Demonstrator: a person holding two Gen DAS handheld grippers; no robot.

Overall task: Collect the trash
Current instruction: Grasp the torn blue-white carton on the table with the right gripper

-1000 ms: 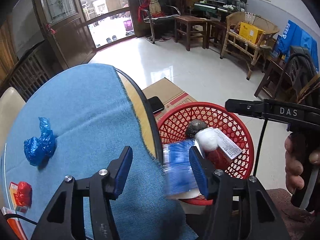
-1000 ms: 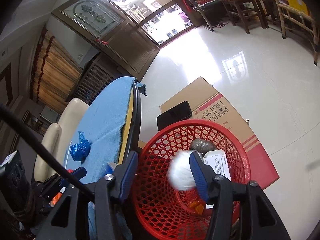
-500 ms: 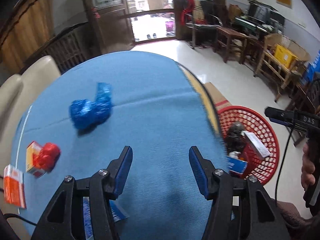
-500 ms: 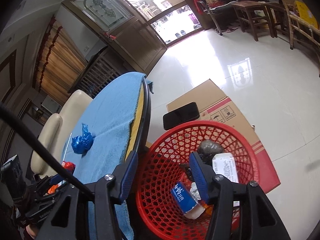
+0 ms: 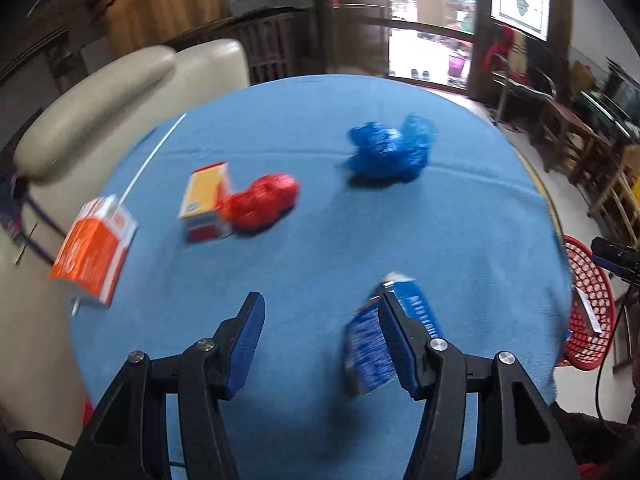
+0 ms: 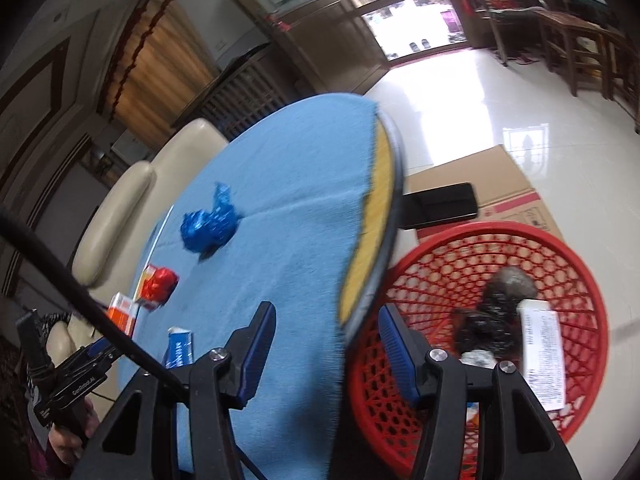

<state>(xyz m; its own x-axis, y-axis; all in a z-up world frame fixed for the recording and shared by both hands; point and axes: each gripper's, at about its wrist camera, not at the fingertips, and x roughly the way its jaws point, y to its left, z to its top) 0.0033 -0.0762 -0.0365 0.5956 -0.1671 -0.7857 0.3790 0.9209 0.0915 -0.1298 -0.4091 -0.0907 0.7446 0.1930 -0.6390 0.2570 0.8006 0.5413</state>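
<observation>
Left hand-held gripper (image 5: pixel 320 304): wide open, nothing held, tilted down over the blue tabletop (image 5: pixel 320 248). Right hand-held gripper (image 6: pixel 326 312): wide open too, nothing held, hanging over the tabletop's edge, next to the red basket (image 6: pixel 576 276). Already in the basket: a dark lump (image 6: pixel 508 284) and a white box with a label (image 6: pixel 542 352). Left to pick up from the tabletop: a blue carton (image 5: pixel 366 356) lying flat right at the left gripper's right finger, partly hidden behind it; a crumpled blue bag (image 5: pixel 390 152) farther back; a crumpled red wrapper (image 5: pixel 264 202) touching a yellow box (image 5: pixel 206 200); and an orange carton (image 5: pixel 94 250) at the far left edge. Probably best to take the blue carton first, being the closest. To do it well: slide the left gripper a little sideways so the carton sits in the middle between both fingers, not behind one. Go down slowly until the fingertips almost touch the cloth. Squeeze across the thin side and not too hard, or the carton may crush or pop out. Lift straight up before going to the basket. Take care not to pinch the cloth. Hard to tell sharp edges here, since everything looks blurry.
</observation>
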